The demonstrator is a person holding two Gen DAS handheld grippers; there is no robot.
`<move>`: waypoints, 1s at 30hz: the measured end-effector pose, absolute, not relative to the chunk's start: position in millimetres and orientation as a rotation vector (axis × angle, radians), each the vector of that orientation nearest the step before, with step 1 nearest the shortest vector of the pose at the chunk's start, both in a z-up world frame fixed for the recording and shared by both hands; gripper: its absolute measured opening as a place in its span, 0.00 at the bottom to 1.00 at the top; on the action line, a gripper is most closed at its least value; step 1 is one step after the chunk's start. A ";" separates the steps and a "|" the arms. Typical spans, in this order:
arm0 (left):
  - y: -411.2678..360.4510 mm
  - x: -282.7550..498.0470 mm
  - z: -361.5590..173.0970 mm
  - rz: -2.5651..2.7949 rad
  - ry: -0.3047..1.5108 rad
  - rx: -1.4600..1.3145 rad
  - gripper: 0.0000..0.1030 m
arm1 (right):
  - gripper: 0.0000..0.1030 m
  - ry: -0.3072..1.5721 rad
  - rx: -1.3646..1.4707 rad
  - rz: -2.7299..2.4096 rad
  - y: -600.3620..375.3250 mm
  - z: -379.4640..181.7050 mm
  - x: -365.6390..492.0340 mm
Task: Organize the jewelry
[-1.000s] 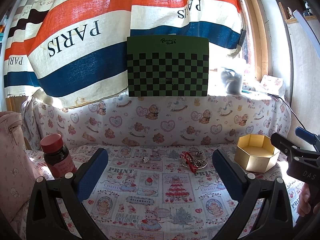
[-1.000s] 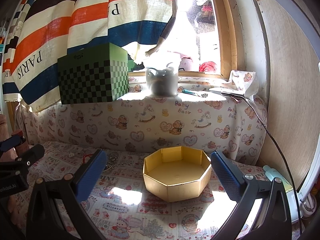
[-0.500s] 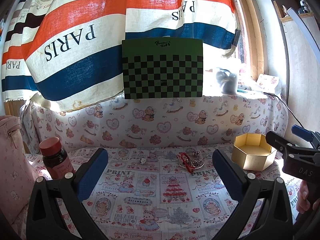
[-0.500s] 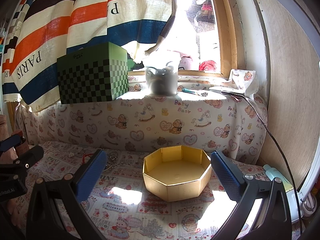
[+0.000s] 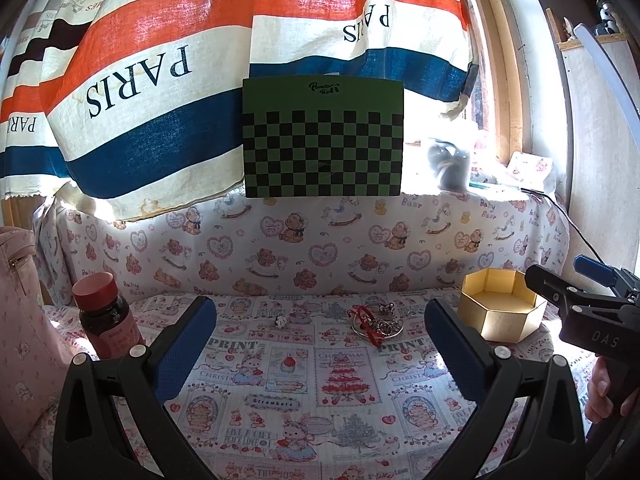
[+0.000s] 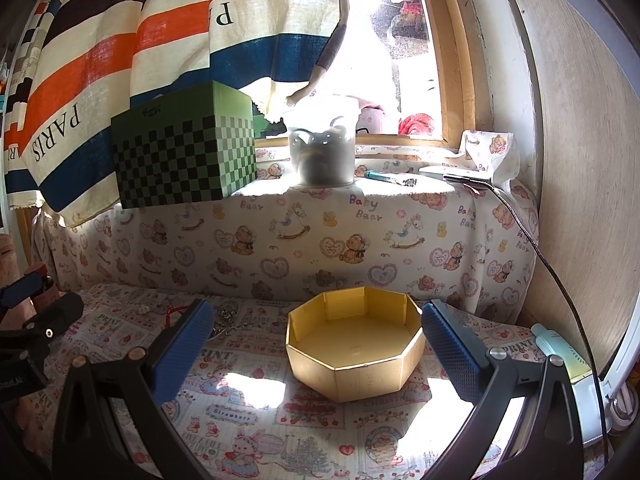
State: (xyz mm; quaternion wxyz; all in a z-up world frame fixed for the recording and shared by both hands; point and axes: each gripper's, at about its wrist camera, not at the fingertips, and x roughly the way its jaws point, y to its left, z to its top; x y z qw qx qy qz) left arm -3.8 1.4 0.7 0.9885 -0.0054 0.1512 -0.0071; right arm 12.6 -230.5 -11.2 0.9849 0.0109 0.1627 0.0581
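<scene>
Left tool (image 5: 320, 344) and right tool (image 6: 316, 350) are held wide open, nothing gripped. The gold octagonal box (image 6: 354, 346) sits on the worktop (image 5: 304, 400), framed between the right tool's fingers. Left of the box, a jewelry pile (image 5: 376, 322) is seen; separate pieces cannot be made out, and it is partly hidden in the right view. Farther left, a small charm (image 5: 281, 322) lies apart.
</scene>
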 end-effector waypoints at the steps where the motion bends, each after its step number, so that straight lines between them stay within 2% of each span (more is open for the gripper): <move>1: 1.7 -4.0 0.7 -0.015 0.303 -0.010 1.00 | 1.00 0.326 0.023 0.119 -230.6 -11.2 12.3; 5: -2.1 -11.8 5.5 -0.018 0.250 0.026 0.95 | 1.00 0.302 -0.009 0.109 -225.0 -10.6 7.6; 13: 3.4 -36.9 40.1 0.029 0.109 0.009 0.95 | 1.00 0.301 -0.041 0.204 -216.4 -11.0 7.3; 17: 8.2 -41.4 62.8 -0.003 0.086 -0.030 0.82 | 1.00 0.310 -0.069 0.195 -213.6 -10.2 6.7; 18: 6.1 -40.8 69.1 0.006 0.094 -0.013 0.82 | 1.00 0.311 -0.068 0.188 -215.2 -8.0 7.2; 23: 5.9 -10.0 97.4 0.025 0.261 -0.022 0.82 | 1.00 0.319 0.021 0.157 -226.4 26.8 10.3; 28: 31.8 46.8 103.9 0.070 0.400 -0.224 0.81 | 1.00 0.400 0.119 0.087 -230.6 82.9 43.8; 29: 37.6 61.4 99.6 0.034 0.473 -0.278 0.79 | 1.00 0.410 0.154 0.091 -231.7 89.8 51.4; 30: 45.1 76.0 90.8 0.007 0.566 -0.350 0.67 | 1.00 0.411 0.188 0.103 -232.8 94.1 57.9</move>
